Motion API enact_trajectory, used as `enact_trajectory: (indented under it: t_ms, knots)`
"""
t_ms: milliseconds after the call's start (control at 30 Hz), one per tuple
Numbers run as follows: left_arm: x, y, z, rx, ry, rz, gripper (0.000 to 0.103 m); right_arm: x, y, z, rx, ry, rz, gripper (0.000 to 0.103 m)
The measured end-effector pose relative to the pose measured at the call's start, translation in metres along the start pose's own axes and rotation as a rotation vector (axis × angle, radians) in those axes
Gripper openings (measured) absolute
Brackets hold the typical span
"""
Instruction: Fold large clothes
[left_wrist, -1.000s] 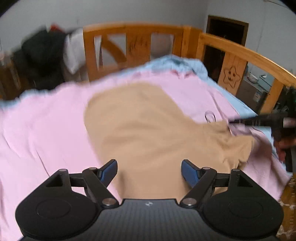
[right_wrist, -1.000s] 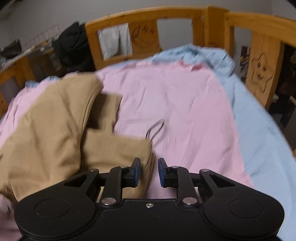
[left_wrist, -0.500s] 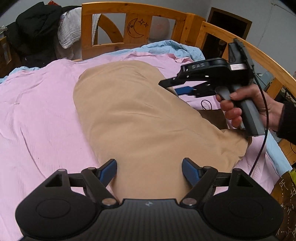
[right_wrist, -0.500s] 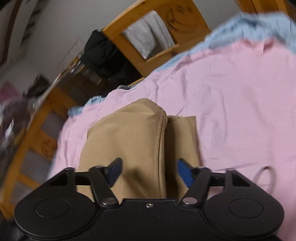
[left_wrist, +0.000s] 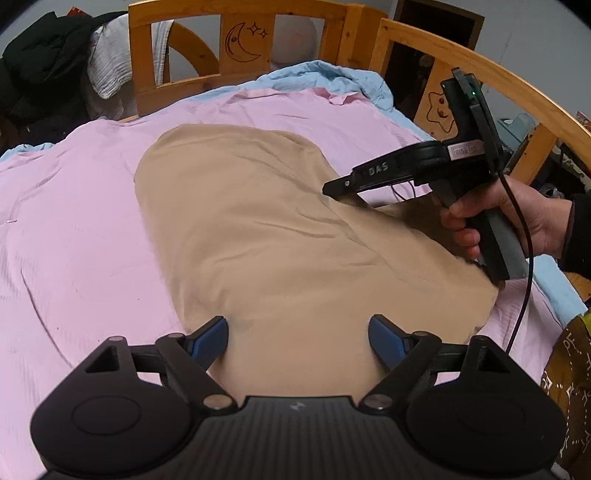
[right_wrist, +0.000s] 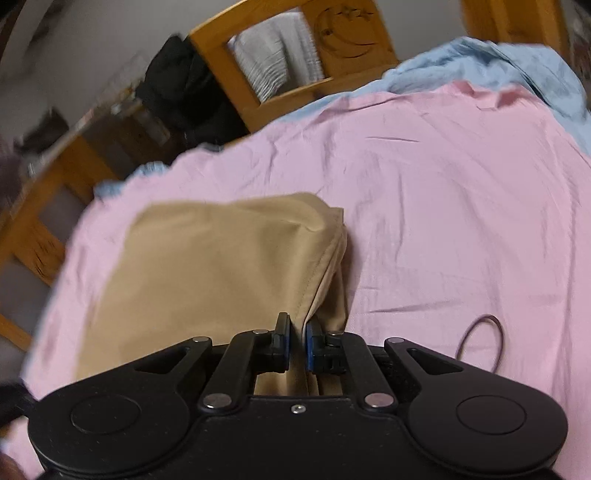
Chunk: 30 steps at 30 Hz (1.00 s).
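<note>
Right tool (right_wrist: 297, 341) around tan garment (right_wrist: 207, 266) edge

A wooden bed frame (left_wrist: 240, 59) of honey-coloured timber surrounds the scene, its headboard panel carved with a crescent moon and stars (left_wrist: 245, 42). A curved side rail (left_wrist: 491, 70) runs along the right, with a panel carved with a smiling star (left_wrist: 439, 110). A pink sheet (left_wrist: 74, 229) covers the mattress over a pale blue sheet (left_wrist: 332, 75) bunched near the head. A white ribbed cloth (left_wrist: 110, 70) hangs over the headboard beside a heap of dark clothing (left_wrist: 40, 66). The wall (right_wrist: 110, 33) behind is plain grey-white. A dark doorway (left_wrist: 436, 33) opens past the rail. Left of the bed stands what may be a cluttered shelf (right_wrist: 110, 110), too blurred to tell.
</note>
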<state>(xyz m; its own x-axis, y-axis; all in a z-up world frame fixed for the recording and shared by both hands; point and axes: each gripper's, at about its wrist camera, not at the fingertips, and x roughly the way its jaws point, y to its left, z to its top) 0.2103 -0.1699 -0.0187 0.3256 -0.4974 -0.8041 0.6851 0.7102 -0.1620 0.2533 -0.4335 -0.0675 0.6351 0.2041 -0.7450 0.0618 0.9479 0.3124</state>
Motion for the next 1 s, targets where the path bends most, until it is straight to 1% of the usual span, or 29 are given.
enact_trajectory:
  t_ms: [67, 200, 333, 400, 467, 533, 567, 633, 667, 733, 800, 933, 967, 1000]
  knots:
    - [-0.003, 0.002, 0.002, -0.003, 0.003, -0.003, 0.086, 0.000, 0.010, 0.000, -0.049, -0.010, -0.024, 0.009]
    - [-0.011, 0.010, -0.001, -0.025, -0.007, -0.033, 0.085, -0.009, 0.013, -0.002, -0.078, -0.031, -0.034, 0.009]
    - [-0.013, 0.022, -0.003, -0.125, -0.008, -0.054, 0.085, -0.008, 0.014, -0.006, -0.099, -0.033, -0.048, 0.010]
    - [-0.012, 0.029, -0.001, -0.166, -0.005, -0.048, 0.085, -0.008, 0.015, -0.006, -0.102, -0.036, -0.051, 0.010]
    - [-0.007, 0.036, -0.002, -0.198, 0.019, -0.054, 0.087, -0.013, 0.017, -0.003, -0.111, -0.044, -0.065, 0.014]
    - [-0.003, 0.042, -0.002, -0.235, 0.031, -0.068, 0.087, -0.024, 0.023, 0.003, -0.120, -0.077, -0.086, 0.017]
    - [-0.001, 0.044, -0.003, -0.245, 0.036, -0.073, 0.088, -0.030, 0.026, 0.006, -0.133, -0.096, -0.096, 0.022]
    - [0.003, 0.047, -0.003, -0.253, 0.047, -0.076, 0.089, -0.043, 0.041, 0.016, -0.211, -0.161, -0.124, 0.024]
    - [0.004, 0.048, -0.002, -0.260, 0.049, -0.079, 0.089, -0.048, 0.050, 0.021, -0.253, -0.189, -0.128, 0.030]
    - [0.007, 0.048, -0.001, -0.256, 0.052, -0.076, 0.089, -0.055, 0.063, 0.033, -0.297, -0.234, -0.105, 0.031]
    - [0.008, 0.047, -0.002, -0.244, 0.051, -0.071, 0.089, -0.056, 0.077, 0.043, -0.324, -0.240, -0.040, 0.031]
    - [0.010, 0.050, -0.005, -0.250, 0.048, -0.079, 0.090, -0.029, 0.109, 0.054, -0.392, -0.151, 0.128, 0.030]
    - [0.010, 0.051, -0.005, -0.266, 0.063, -0.078, 0.090, -0.019, 0.116, 0.055, -0.413, -0.126, 0.149, 0.030]
    - [0.009, 0.050, -0.006, -0.271, 0.055, -0.080, 0.090, -0.009, 0.121, 0.056, -0.437, -0.103, 0.151, 0.029]
